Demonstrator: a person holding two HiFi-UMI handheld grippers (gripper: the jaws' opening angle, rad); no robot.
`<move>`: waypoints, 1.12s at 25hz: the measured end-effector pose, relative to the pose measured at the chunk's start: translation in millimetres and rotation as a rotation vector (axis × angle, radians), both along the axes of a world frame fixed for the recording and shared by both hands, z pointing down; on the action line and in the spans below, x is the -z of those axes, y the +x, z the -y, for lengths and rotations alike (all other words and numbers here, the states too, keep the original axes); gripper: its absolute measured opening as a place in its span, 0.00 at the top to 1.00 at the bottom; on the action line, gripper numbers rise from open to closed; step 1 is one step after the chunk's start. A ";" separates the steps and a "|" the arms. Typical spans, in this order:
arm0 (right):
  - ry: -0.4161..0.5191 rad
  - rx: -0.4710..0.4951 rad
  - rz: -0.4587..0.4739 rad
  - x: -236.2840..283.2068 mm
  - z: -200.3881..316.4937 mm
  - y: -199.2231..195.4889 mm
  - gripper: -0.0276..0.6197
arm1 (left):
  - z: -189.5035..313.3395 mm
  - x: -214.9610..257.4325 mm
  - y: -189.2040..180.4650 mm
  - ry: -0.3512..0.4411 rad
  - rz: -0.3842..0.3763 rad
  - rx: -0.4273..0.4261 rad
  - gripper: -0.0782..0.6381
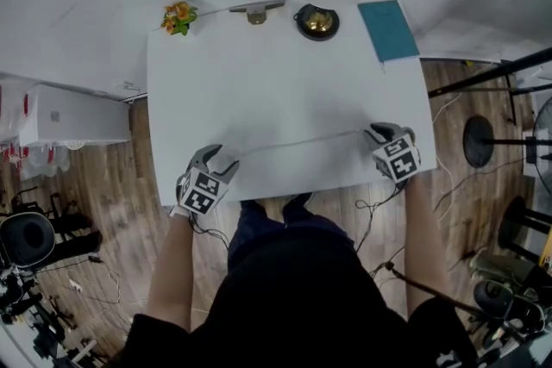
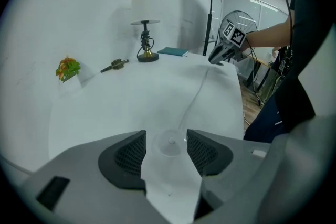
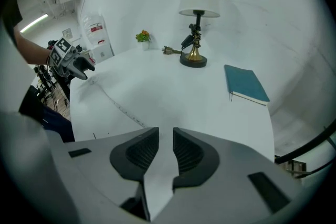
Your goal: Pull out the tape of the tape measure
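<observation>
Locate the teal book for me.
In the head view the teal book lies at the table's far right corner, just right of the lamp base.

Recording lab or studio, white table (image 1: 285,82), wood floor (image 1: 103,185), equipment stands (image 1: 477,140), loose cables (image 1: 373,215)

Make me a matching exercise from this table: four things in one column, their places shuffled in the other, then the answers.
1 book
2 flower
3 lamp
4 tape

A far left corner
B stretched along the near edge
C far right corner
D far edge, middle

Pairs: 1-C, 2-A, 3-D, 4-B
</observation>
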State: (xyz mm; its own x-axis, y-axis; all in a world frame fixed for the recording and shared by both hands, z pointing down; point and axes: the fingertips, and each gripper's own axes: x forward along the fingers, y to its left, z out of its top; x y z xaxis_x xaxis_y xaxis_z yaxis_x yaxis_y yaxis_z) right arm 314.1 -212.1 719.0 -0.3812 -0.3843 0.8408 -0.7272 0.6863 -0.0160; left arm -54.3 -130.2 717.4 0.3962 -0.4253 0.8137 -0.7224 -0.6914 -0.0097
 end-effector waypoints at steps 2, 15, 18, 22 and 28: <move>0.043 -0.027 0.031 13.1 8.9 -0.8 0.82 | 5.2 15.1 -2.6 0.031 -0.034 0.050 0.56; 0.527 -0.269 0.476 223.4 54.6 -41.7 0.95 | 54.2 204.7 -8.0 0.427 -0.340 0.329 0.84; 0.651 -0.236 0.517 278.2 51.6 -58.6 0.95 | 53.8 245.2 -7.8 0.493 -0.390 0.327 0.86; 0.780 -0.232 0.542 337.4 44.4 -82.6 0.95 | 51.4 290.7 -23.4 0.572 -0.422 0.298 0.87; 0.930 -0.247 0.477 392.8 24.8 -116.4 0.95 | 57.1 335.8 -71.3 0.652 -0.417 0.297 0.87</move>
